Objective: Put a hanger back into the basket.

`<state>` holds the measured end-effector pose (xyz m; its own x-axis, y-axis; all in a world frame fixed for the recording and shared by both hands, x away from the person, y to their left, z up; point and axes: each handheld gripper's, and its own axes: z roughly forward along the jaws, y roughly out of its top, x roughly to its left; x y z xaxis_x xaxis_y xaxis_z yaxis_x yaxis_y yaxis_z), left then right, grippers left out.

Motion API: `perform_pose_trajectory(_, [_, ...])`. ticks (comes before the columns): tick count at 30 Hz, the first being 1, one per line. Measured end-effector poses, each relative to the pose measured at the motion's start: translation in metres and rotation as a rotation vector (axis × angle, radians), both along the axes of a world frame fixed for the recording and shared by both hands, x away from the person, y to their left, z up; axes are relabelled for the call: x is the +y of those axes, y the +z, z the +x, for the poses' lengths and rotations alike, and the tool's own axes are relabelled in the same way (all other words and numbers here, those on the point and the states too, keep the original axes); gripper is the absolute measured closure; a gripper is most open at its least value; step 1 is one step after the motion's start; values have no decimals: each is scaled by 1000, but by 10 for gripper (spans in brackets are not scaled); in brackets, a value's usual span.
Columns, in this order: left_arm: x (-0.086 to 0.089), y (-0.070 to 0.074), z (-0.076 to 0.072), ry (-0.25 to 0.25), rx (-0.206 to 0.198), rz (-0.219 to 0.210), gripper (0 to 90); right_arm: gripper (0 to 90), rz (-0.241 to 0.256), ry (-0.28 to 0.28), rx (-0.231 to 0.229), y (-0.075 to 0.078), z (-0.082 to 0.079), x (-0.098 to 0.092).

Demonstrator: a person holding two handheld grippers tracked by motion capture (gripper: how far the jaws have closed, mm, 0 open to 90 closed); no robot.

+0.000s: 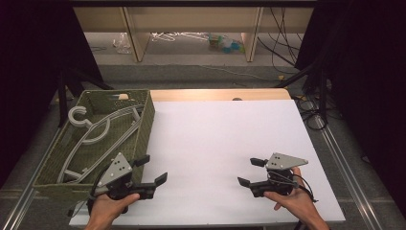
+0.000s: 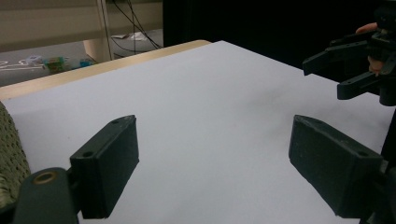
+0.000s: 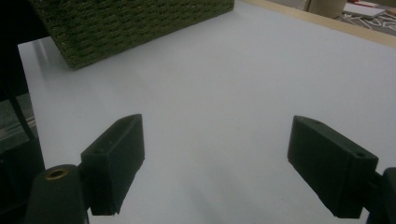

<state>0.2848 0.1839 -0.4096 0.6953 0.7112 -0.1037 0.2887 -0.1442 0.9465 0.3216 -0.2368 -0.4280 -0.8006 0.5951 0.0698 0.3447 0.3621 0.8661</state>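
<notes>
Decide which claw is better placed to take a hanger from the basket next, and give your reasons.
Probably the left claw. It hovers open right beside the basket that holds the hangers. The right claw, also open, is across the table, well away from it.

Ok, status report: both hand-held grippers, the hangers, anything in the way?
Left hand-held gripper open, empty, beside the green basket. Right hand-held gripper open, empty, over the white tabletop. Grey hangers lying in the basket, untouched. Nothing between grippers and basket.
</notes>
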Motion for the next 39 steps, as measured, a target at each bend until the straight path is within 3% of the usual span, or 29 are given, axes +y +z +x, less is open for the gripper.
perform_pose_trajectory(3, [-5,-5,-5,-12,8,-3,159,198,-3,-5,-13,0,-2,-1])
perform_pose_trajectory(5, [-7,-9,-6,-33,-8,21,159,198,6,0,1,0,-4,0])
perform_pose_trajectory(7, [-10,-12,-10,-31,11,23,159,197,0,-2,-10,1,-6,0])
perform_pose_trajectory(9, [-10,-13,-12,-45,-13,52,159,196,-1,-4,-14,1,-9,0])
perform_pose_trajectory(11, [-9,-14,-14,-40,-7,47,159,197,-1,-5,-23,0,-12,0])
perform_pose_trajectory(14, [-7,-16,-16,-42,-22,64,159,198,-7,-6,3,-5,-17,2])
perform_pose_trajectory(17, [-8,-19,-18,-43,-10,55,159,197,-22,9,16,-8,-22,4])
perform_pose_trajectory(20, [-8,-19,-19,-49,-21,67,159,197,-17,-1,8,-8,-28,4])
perform_pose_trajectory(24, [-6,-17,-19,-43,-29,52,159,197,-10,-15,-13,-9,-32,1])
perform_pose_trajectory(25, [-5,-17,-18,-49,-44,52,159,198,-5,-12,5,-9,-34,0])
perform_pose_trajectory(33, [-4,-16,-18,-31,-33,42,159,198,12,-38,-17,-8,-33,-3])
perform_pose_trajectory(39, [-3,-16,-16,-48,-42,56,159,199,25,-57,-30,-6,-33,-5])
